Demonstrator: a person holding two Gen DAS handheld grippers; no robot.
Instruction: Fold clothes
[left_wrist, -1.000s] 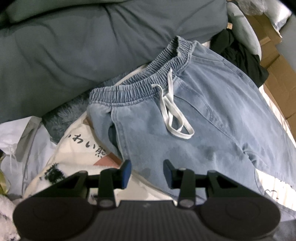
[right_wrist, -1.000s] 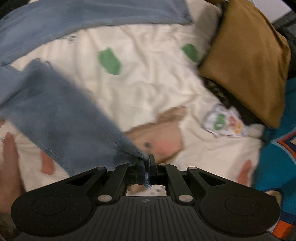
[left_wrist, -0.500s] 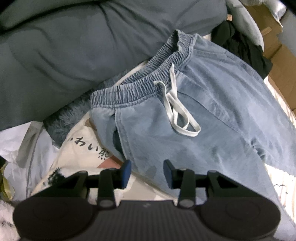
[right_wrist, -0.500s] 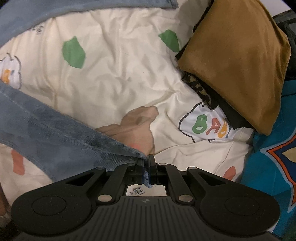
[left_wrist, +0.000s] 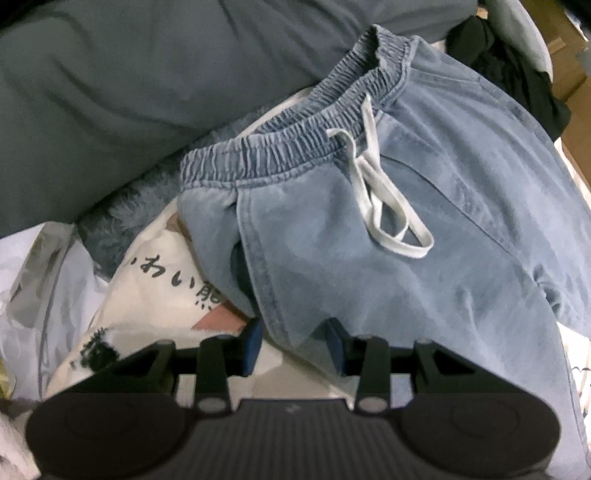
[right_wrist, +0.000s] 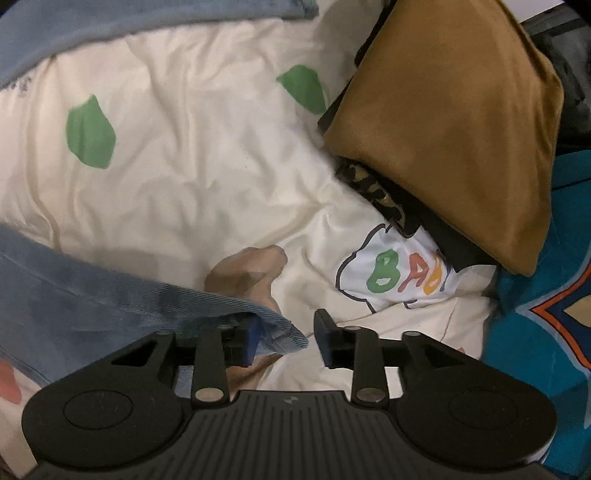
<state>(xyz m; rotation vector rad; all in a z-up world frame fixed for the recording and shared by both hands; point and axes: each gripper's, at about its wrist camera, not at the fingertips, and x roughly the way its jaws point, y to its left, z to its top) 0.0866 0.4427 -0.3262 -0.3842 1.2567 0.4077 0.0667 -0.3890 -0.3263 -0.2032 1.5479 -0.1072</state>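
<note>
Light blue denim trousers (left_wrist: 424, 229) with an elastic waistband and a white drawstring (left_wrist: 373, 192) lie spread on the bed in the left wrist view. My left gripper (left_wrist: 293, 343) is open, its jaws on either side of the trousers' side edge near the hip. In the right wrist view a trouser leg hem (right_wrist: 110, 310) lies at the lower left on the cream printed bedsheet (right_wrist: 184, 147). My right gripper (right_wrist: 284, 339) is open, with the hem corner lying loose against its left finger.
A grey-blue duvet (left_wrist: 147, 92) fills the back of the left wrist view; black clothing (left_wrist: 517, 85) and cardboard lie at the far right. A mustard cushion (right_wrist: 461, 129) and a teal patterned fabric (right_wrist: 546, 314) sit right of my right gripper.
My right gripper has opened and let go of the trouser hem, which now lies on the sheet. My left gripper has moved closer to the trousers' side edge.
</note>
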